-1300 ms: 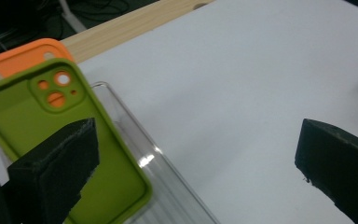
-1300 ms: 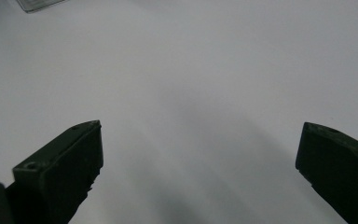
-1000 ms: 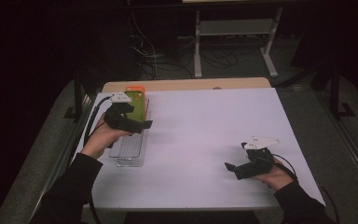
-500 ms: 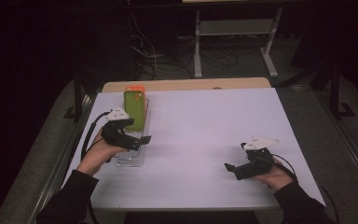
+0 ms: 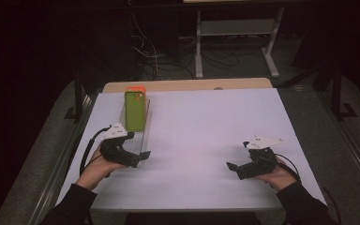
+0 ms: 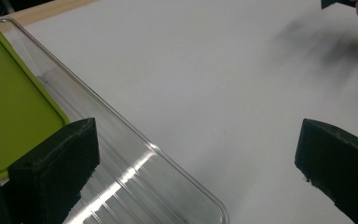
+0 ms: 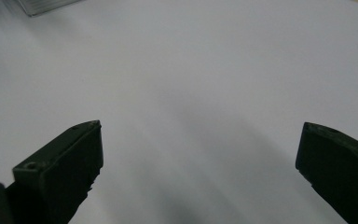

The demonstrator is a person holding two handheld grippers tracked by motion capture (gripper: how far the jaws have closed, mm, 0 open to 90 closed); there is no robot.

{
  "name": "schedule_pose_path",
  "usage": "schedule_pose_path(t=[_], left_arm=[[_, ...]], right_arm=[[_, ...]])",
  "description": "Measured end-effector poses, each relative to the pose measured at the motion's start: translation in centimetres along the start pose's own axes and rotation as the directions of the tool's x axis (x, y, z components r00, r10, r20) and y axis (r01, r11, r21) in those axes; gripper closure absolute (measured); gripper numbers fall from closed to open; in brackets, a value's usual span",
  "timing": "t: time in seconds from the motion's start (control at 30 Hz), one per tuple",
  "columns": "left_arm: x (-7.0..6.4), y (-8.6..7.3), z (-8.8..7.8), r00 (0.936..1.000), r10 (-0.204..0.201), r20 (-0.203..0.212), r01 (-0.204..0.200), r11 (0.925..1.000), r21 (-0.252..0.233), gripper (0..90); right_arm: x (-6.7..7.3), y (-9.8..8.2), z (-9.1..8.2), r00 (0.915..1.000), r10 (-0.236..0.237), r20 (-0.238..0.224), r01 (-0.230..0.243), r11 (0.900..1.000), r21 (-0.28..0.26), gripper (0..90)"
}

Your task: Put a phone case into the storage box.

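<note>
Dark long sleeves [image 5: 70,206], black two-jaw left gripper [image 5: 138,157], right gripper [image 5: 234,168], grey three-cornered plates, black cables

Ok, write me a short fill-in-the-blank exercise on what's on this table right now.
1. The green phone case lies in a clear plastic ____.
2. The tray sits on the person's ____ side of the white table.
3. The right hand-held gripper has its jaws ____.
4. The left hand-held gripper is over the tray's ____ end.

Missing words: tray; left; open; near

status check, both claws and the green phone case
Left claw open, empty, by clear tray. Right claw open, empty. Green phone case in tray.
</note>
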State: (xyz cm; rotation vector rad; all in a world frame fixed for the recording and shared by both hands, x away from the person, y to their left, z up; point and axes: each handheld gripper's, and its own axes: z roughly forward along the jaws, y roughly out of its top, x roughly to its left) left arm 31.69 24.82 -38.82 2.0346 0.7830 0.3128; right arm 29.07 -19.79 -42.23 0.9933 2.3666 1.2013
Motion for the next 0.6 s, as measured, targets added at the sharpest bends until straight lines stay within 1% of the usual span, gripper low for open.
schedule_pose_path(t=[0.07,0.1,0.13,0.2,0.27,0.37,0.4,0.43,0.6], left_arm=[[-0.2,-0.4,0.0,0.9998,0.019,-0.009,-0.019,0.9998,-0.006,0.0],[-0.3,-0.7,0.1,0.9998,0.018,-0.012,-0.018,0.9998,-0.011,0.0],[-0.4,-0.8,0.0,0.9997,0.021,-0.012,-0.022,0.9998,-0.005,0.0],[-0.5,-1.1,0.0,0.9997,0.023,-0.010,-0.023,0.9997,-0.011,0.0],[-0.6,-1.3,0.0,0.9999,0.014,-0.008,-0.014,0.9999,-0.008,0.0],[-0.5,-1.4,0.1,0.9998,0.019,-0.006,-0.019,0.9998,-0.003,0.0],[-0.5,-1.4,0.1,0.9999,0.012,-0.003,-0.012,0.9999,-0.004,0.0],[-0.5,-1.4,0.1,0.9998,0.017,-0.005,-0.017,0.9999,-0.003,0.0],[-0.5,-1.5,0.0,0.9999,0.011,0.000,-0.011,0.9999,-0.003,0.0]], right_arm=[[-0.1,0.1,-0.1,1.0000,-0.003,0.002,0.003,1.000,-0.007,0.0],[0.0,0.1,-0.2,1.0000,0.005,-0.001,-0.005,1.000,-0.008,0.0],[0.0,0.1,-0.2,1.0000,0.006,-0.003,-0.006,1.000,-0.008,0.0],[-0.1,0.2,-0.2,1.0000,-0.005,0.003,0.005,1.000,-0.009,0.0],[-0.1,0.2,-0.2,1.0000,-0.006,0.003,0.006,1.000,-0.010,0.0],[-0.1,0.2,-0.2,0.9999,-0.010,0.005,0.010,1.000,-0.011,0.0],[-0.1,0.2,-0.2,1.0000,-0.009,0.004,0.009,1.000,-0.011,0.0],[0.0,0.2,-0.2,1.0000,-0.003,0.003,0.003,1.000,-0.010,0.0],[0.0,0.3,-0.3,1.0000,-0.004,0.004,0.004,1.000,-0.015,0.0]])
